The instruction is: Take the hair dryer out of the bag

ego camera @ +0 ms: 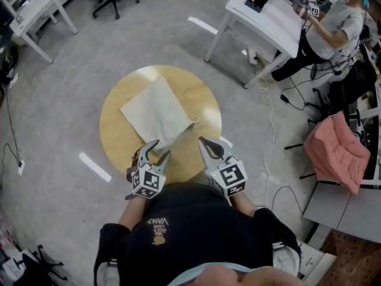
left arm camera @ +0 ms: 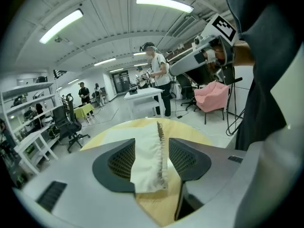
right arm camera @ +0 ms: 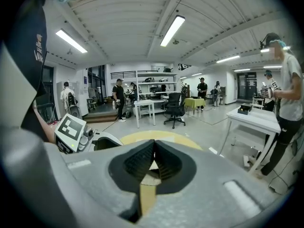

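Table: round wooden table (ego camera: 116, 139); I am working from its near edge
Bag: pale cloth bag (ego camera: 156, 111), lying flat on the table with one corner turned toward me and nothing else on the tabletop beside it
Bag edge: a gathered, ruffled seam runs along the side nearest the left tool; I take it for the mouth, though I cannot tell if it is drawn closed
Hair dryer: not visible in any view; I judge it is inside the bag, hidden by the cloth
Left tool: (ego camera: 161, 149) jaws wide apart, the near end of the gathered seam lying between them, pads not pressing on the cloth
Right tool: (ego camera: 204, 143) jaws together with nothing in them, low over the table just beside the bag's near corner
Done so far: by my reckoning nothing; the bag is neither gripped nor opened
Step in hand: I read this as lining up the first pinch on the bag's edge
Left to do: close on the cloth, spread the mouth, reach in, draw the hair dryer out, set it clear of the bag
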Action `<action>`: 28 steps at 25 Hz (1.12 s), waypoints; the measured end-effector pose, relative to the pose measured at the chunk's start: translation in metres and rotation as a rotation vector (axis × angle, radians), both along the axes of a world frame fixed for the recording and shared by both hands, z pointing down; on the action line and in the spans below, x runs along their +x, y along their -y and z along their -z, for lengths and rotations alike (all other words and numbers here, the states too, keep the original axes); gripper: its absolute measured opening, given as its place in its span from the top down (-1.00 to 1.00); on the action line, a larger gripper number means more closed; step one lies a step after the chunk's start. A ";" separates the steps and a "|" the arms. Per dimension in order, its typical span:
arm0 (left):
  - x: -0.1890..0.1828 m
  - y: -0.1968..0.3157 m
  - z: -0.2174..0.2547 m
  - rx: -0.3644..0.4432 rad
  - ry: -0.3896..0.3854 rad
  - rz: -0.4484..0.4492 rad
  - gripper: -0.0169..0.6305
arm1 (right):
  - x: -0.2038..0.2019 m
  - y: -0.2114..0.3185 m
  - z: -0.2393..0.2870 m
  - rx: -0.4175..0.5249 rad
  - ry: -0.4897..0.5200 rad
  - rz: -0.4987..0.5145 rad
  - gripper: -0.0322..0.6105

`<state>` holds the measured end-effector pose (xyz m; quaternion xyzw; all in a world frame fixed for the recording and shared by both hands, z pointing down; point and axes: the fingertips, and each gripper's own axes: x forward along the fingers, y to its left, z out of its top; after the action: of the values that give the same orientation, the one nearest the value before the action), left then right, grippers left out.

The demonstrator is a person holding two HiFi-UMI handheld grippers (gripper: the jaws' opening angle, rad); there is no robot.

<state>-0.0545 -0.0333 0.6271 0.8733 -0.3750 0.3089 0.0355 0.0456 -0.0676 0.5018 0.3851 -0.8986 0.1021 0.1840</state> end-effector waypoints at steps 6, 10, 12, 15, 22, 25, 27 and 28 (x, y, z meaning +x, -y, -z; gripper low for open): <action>0.000 0.005 -0.037 -0.026 0.102 0.049 0.25 | 0.003 0.006 -0.002 -0.005 -0.013 0.056 0.90; -0.001 0.011 -0.053 -0.040 0.132 0.085 0.25 | 0.005 0.010 -0.004 -0.009 -0.023 0.079 0.90; 0.000 0.012 -0.062 -0.052 0.140 0.099 0.25 | 0.007 0.011 -0.006 -0.013 -0.029 0.088 0.90; 0.001 0.013 -0.073 -0.073 0.152 0.125 0.25 | 0.010 0.012 -0.012 -0.018 -0.034 0.102 0.90; -0.001 0.021 -0.087 -0.088 0.216 0.170 0.26 | 0.012 0.016 -0.024 -0.031 -0.055 0.145 0.90; -0.002 0.025 -0.085 -0.088 0.212 0.185 0.38 | 0.011 0.017 -0.032 -0.041 -0.062 0.168 0.90; -0.005 0.028 -0.080 -0.079 0.209 0.189 0.56 | 0.008 0.016 -0.037 -0.047 -0.071 0.187 0.90; -0.005 0.029 -0.078 -0.075 0.209 0.188 0.69 | 0.007 0.016 -0.040 -0.048 -0.078 0.197 0.90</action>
<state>-0.0592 -0.0621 0.7052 0.7954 -0.4450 0.4075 0.0577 0.0522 -0.0837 0.5420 0.2942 -0.9214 0.0901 0.2372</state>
